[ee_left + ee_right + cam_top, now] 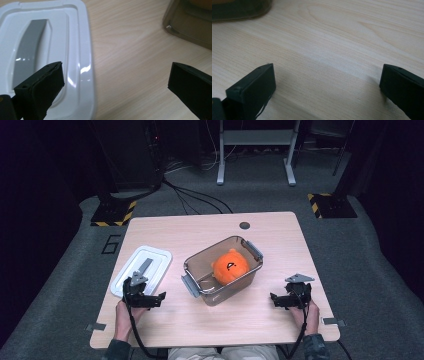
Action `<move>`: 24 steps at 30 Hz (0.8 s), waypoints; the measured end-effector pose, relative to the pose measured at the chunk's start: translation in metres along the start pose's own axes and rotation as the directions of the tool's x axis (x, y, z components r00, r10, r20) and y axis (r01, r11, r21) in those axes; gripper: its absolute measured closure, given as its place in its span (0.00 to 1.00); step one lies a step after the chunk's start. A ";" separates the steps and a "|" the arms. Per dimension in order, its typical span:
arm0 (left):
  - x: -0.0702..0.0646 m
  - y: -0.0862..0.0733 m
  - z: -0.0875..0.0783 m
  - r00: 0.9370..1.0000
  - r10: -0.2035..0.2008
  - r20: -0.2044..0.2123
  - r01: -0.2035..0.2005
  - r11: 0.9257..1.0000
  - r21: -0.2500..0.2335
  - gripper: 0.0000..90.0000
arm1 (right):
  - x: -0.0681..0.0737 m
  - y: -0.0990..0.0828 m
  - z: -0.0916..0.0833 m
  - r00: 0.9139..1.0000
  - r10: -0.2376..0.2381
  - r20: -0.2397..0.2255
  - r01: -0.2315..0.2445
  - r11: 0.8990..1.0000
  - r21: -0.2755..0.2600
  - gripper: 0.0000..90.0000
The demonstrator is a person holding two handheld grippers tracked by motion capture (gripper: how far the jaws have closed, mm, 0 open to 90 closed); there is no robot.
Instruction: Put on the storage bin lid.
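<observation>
One lid (141, 268), one tub (223, 270), one orange toy (230, 266) inside it, two grippers. The white lid with its grey handle lies flat at the counter's (280, 240) left edge, just beside the tub. The left gripper (159, 300) hangs over the lid's near corner, fingers (42, 87) spread wide, empty. The right gripper (274, 300) sits over bare wood right of the tub, fingers wide too, holding nothing. Open counter runs along the front.

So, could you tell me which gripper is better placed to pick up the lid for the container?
Left. The left gripper sits open right at the lid's near end, one jaw over its rim. The right gripper is open over bare table, beyond the container.
</observation>
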State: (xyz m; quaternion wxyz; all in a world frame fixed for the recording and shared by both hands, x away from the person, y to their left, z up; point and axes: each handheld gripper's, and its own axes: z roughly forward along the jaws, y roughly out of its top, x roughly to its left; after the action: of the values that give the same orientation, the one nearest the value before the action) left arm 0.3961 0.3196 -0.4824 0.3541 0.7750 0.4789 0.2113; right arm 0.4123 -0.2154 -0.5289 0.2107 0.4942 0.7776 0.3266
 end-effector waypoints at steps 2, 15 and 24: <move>0.007 0.003 -0.002 1.000 -0.012 -0.007 0.012 1.000 -0.002 0.00 | 0.000 0.000 0.000 1.000 0.001 0.000 -0.001 1.000 0.001 0.00; 0.043 0.018 0.001 0.997 -0.042 -0.062 0.043 0.999 0.002 0.00 | -0.001 0.000 0.000 1.000 -0.004 -0.002 0.004 1.000 -0.001 0.00; 0.065 0.024 0.014 0.993 -0.083 -0.085 0.085 0.996 0.021 0.00 | 0.000 0.000 0.000 1.000 0.004 -0.002 -0.004 1.000 0.001 0.00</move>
State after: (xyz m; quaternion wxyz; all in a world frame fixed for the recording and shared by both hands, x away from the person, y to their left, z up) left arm 0.4485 0.3656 -0.4746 0.3327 0.7489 0.5281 0.2225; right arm 0.4126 -0.2151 -0.5289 0.2088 0.4954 0.7772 0.3272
